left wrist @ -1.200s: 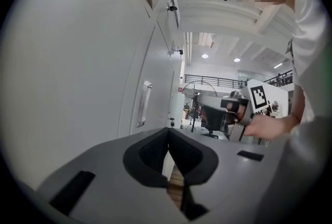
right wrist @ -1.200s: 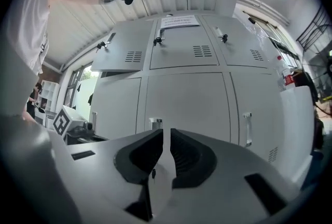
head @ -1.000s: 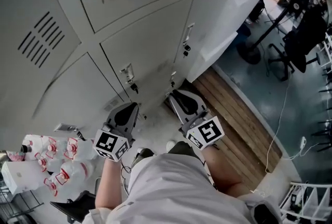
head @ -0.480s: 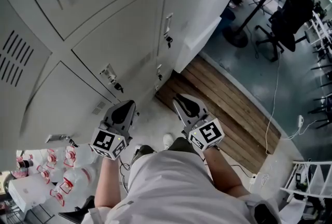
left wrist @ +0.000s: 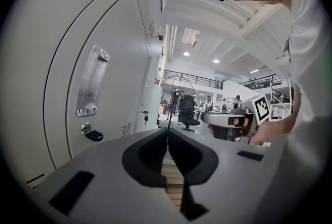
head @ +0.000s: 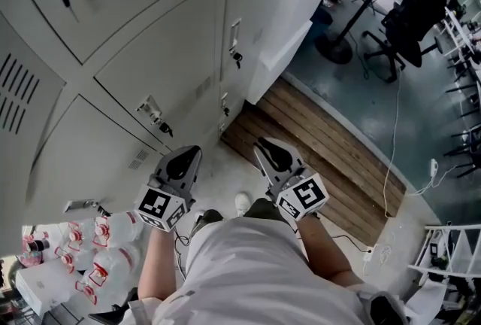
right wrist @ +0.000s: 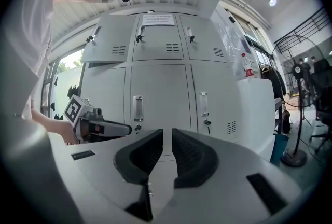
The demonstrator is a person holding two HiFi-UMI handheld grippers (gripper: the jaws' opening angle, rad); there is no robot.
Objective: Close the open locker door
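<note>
A bank of grey lockers [head: 150,53] fills the left of the head view and stands ahead in the right gripper view [right wrist: 155,88]. Every door I can see lies flush with its frame; no open door shows. Small keys hang in the locks [head: 162,125]. My left gripper [head: 192,153] is held low in front of the lockers, touching nothing, with its jaws together [left wrist: 167,135]. My right gripper [head: 263,144] is beside it, also off the lockers. Its jaws stand a narrow gap apart [right wrist: 167,137] with nothing between them.
A white cabinet [head: 289,22] with a bottle on top adjoins the lockers on the right. Wooden boards [head: 331,150] lie on the floor before it. Packs of water bottles [head: 98,256] sit at lower left. A fan stand [head: 334,45], an office chair [head: 409,22] and a cable [head: 394,128] are further right.
The lockers have slid up and to the left in the head view, and more floor and boards show. Both grippers keep the same pose in front of the body.
</note>
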